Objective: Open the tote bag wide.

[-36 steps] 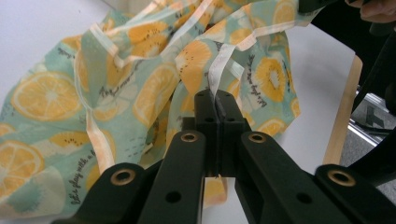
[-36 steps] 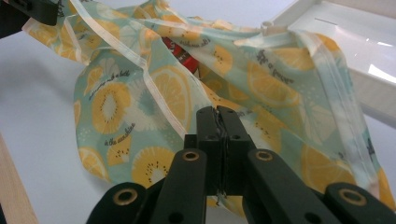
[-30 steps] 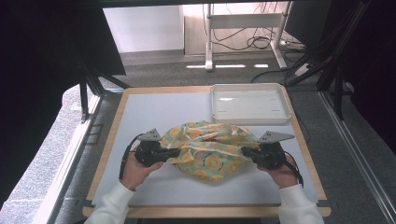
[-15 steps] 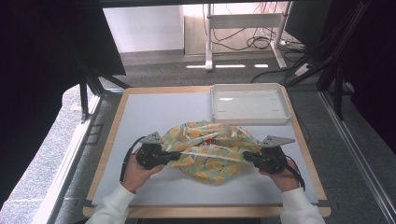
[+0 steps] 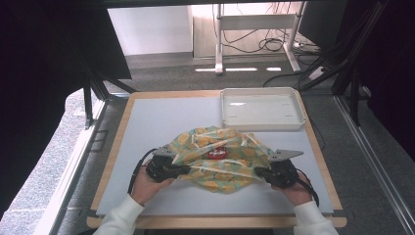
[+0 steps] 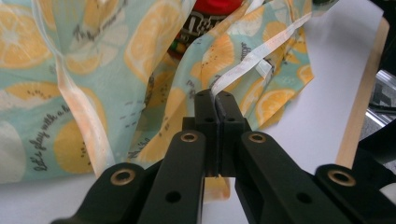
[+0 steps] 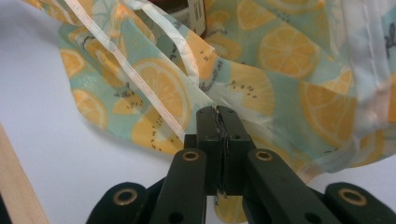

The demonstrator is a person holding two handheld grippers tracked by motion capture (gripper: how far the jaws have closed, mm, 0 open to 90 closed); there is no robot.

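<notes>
- Left gripper (image 5: 182, 170), nearest the person at the 7 o'clock side of the table (image 5: 147, 122): its jaws are pressed together on the white drawstring (image 6: 261, 49) of the lemon-print cloth bag (image 5: 220, 161). In the left gripper view the tape runs straight out from between the closed tips.
- Right gripper (image 5: 258, 172), at the 5 o'clock side: its jaws are likewise pinched shut on the bag's edge with its drawstring; the right gripper view shows fabric emerging from the closed tips.
- The bag lies at the table's centre, between both grippers, gathered and rumpled. A red-lidded jar (image 5: 217, 153) shows through its mouth, inside the cloth.
- Step in hand, as judged: closing the bag around the jar by drawing the two cords apart, one toward 9 o'clock, the other toward 3 o'clock.
- Next move calls for an even, opposed outward pull on both cords, keeping the bag low on the table so the jar does not tip out. Whether the mouth is fully cinched cannot be determined.
- Farther off, at 1 o'clock: a white tray (image 5: 298, 115), apart from the bag.
</notes>
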